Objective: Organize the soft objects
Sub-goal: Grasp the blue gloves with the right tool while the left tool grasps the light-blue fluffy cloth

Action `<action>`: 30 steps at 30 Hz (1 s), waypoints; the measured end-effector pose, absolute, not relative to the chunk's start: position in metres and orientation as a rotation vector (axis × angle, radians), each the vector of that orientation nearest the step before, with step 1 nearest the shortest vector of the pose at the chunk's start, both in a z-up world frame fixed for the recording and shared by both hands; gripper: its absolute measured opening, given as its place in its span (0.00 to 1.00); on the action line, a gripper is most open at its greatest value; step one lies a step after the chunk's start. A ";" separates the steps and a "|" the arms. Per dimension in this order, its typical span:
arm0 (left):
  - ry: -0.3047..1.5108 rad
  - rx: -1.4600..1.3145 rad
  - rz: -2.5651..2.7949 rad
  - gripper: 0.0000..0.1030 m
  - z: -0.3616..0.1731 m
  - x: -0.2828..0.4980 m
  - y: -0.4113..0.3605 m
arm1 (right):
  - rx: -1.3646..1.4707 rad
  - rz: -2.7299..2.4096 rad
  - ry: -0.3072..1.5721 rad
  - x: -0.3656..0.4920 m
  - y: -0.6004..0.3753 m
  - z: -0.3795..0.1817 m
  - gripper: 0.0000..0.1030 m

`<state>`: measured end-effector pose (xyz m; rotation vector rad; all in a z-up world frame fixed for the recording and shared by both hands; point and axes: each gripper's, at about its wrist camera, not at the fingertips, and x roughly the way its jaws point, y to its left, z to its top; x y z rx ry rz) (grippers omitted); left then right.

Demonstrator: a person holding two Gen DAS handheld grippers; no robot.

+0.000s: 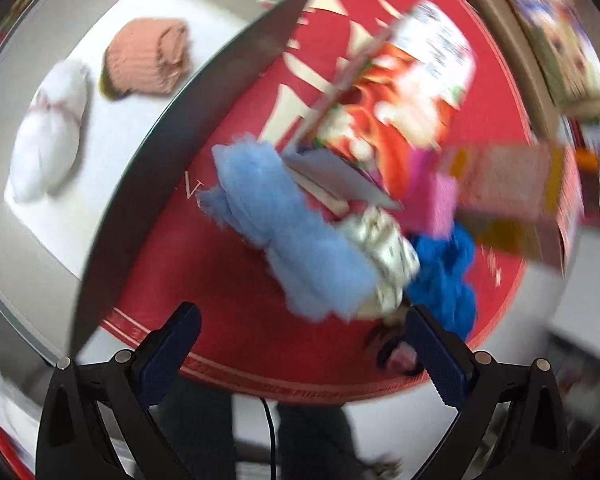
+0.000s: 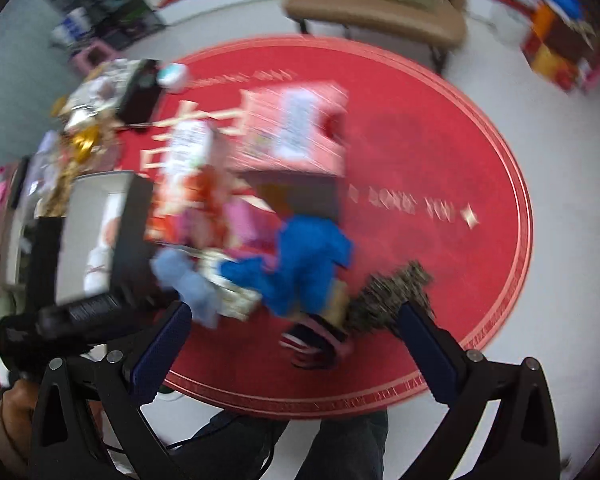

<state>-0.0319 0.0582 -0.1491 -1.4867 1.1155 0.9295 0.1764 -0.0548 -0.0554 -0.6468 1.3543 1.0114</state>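
Both views are motion-blurred. A pile lies on a round red rug (image 2: 420, 152): a light blue fluffy cloth (image 1: 288, 232) (image 2: 188, 280), a white patterned bundle (image 1: 384, 248) (image 2: 232, 292), a deep blue cloth (image 1: 444, 276) (image 2: 304, 260), a speckled brown piece (image 2: 396, 292) and a dark striped item (image 2: 316, 344). My left gripper (image 1: 302, 316) is open and holds nothing, with the light blue cloth just beyond its tips. My right gripper (image 2: 294, 316) is open too, above the striped item. A grey bin (image 1: 204, 92) on the left holds a pink rolled cloth (image 1: 148, 58) and a white soft bundle (image 1: 50, 132).
Boxes stand behind the pile: a red and white carton (image 1: 400, 92), a pink box (image 2: 296, 128) and a cardboard box (image 1: 512, 200). A tan chair (image 2: 380, 12) is at the back. Clutter with gold foil (image 2: 84, 140) sits far left. A person's legs show below.
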 end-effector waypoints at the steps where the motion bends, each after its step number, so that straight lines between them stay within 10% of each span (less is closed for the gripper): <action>1: 1.098 -1.508 0.971 1.00 -0.153 -0.031 0.059 | -0.637 0.978 1.382 0.184 -0.058 -0.063 1.00; 22: 0.814 -1.800 1.495 1.00 -0.221 -0.059 0.039 | -0.606 1.046 1.536 0.210 -0.018 -0.167 0.99; 30: 0.867 -1.806 1.427 1.00 -0.243 -0.049 0.022 | -0.553 1.096 1.621 0.191 -0.020 -0.178 0.76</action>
